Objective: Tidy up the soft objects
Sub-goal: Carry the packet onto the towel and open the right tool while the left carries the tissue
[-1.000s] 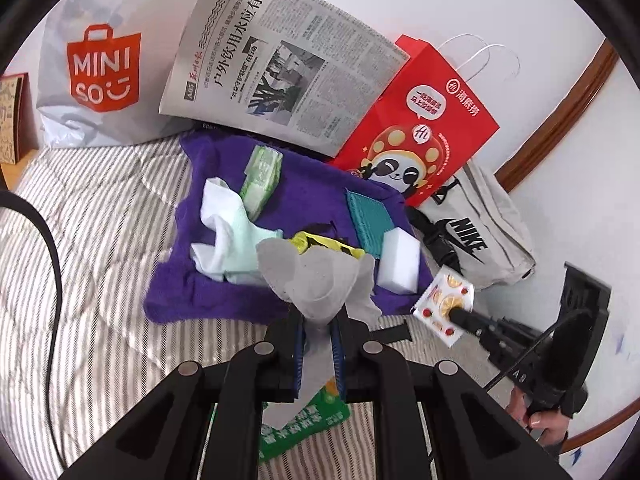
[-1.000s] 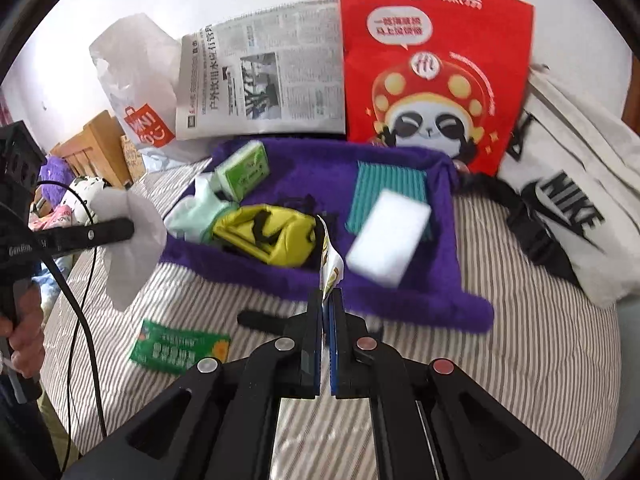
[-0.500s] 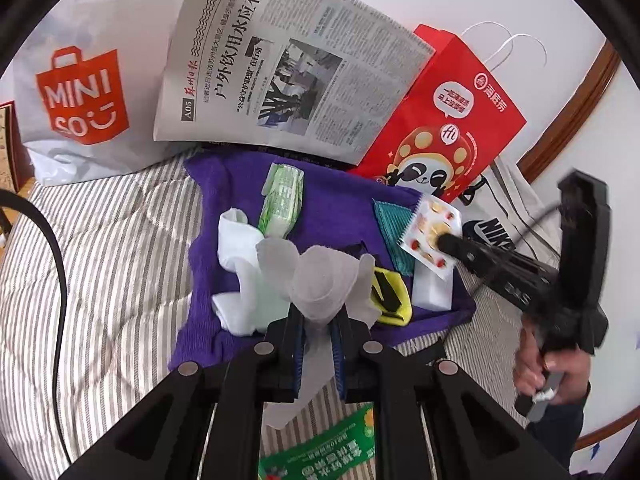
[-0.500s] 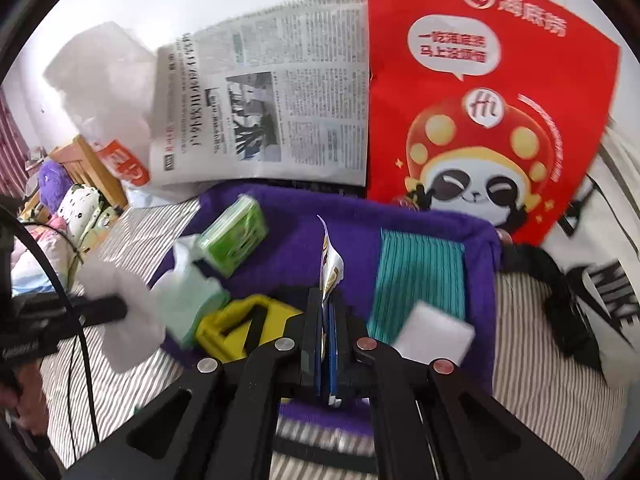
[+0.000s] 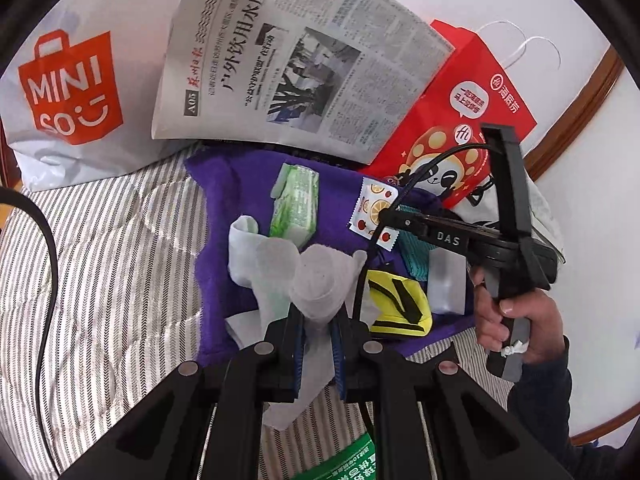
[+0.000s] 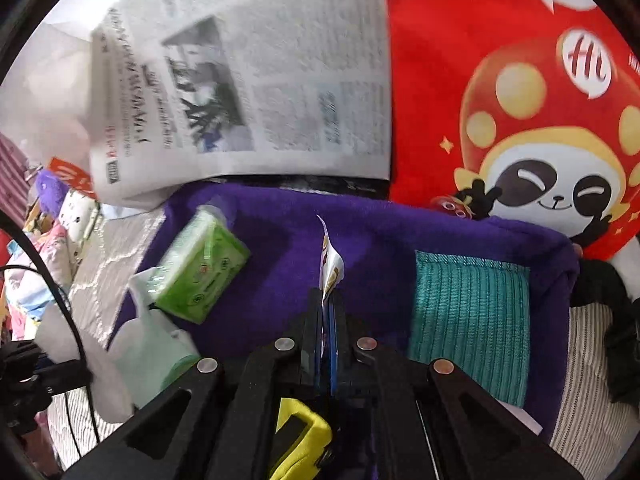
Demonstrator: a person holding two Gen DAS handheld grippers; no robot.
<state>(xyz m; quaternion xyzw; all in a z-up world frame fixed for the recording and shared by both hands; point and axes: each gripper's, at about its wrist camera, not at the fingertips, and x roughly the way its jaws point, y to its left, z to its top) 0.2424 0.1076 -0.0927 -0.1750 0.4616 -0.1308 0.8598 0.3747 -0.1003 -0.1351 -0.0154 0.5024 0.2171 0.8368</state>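
A purple towel [image 5: 240, 184] lies on the striped bed and carries a green tissue pack [image 5: 296, 204], a mint-white cloth [image 5: 244, 248], a yellow pouch [image 5: 400, 304], a teal cloth [image 5: 412, 252] and a white sponge [image 5: 446, 284]. My left gripper [image 5: 318, 344] is shut on a crumpled white tissue [image 5: 320, 292] above the towel's near edge. My right gripper [image 6: 329, 300] is shut on a thin fruit-printed sachet [image 6: 330, 264], held edge-up over the towel [image 6: 280, 232] between the tissue pack [image 6: 200, 272] and the teal cloth [image 6: 468, 320]. The sachet [image 5: 374, 210] faces the left wrist camera.
A newspaper [image 5: 304, 60], a red panda bag [image 5: 472, 120] and a white Miniso bag [image 5: 72, 80] lean on the wall behind the towel. A green packet [image 5: 352, 460] lies on the bed below my left gripper. A black cable [image 5: 44, 280] runs at the left.
My right gripper has carried the sachet from the bed's right side in over the purple towel, and the hand now shows. My left gripper with the tissue has edged closer to the towel.
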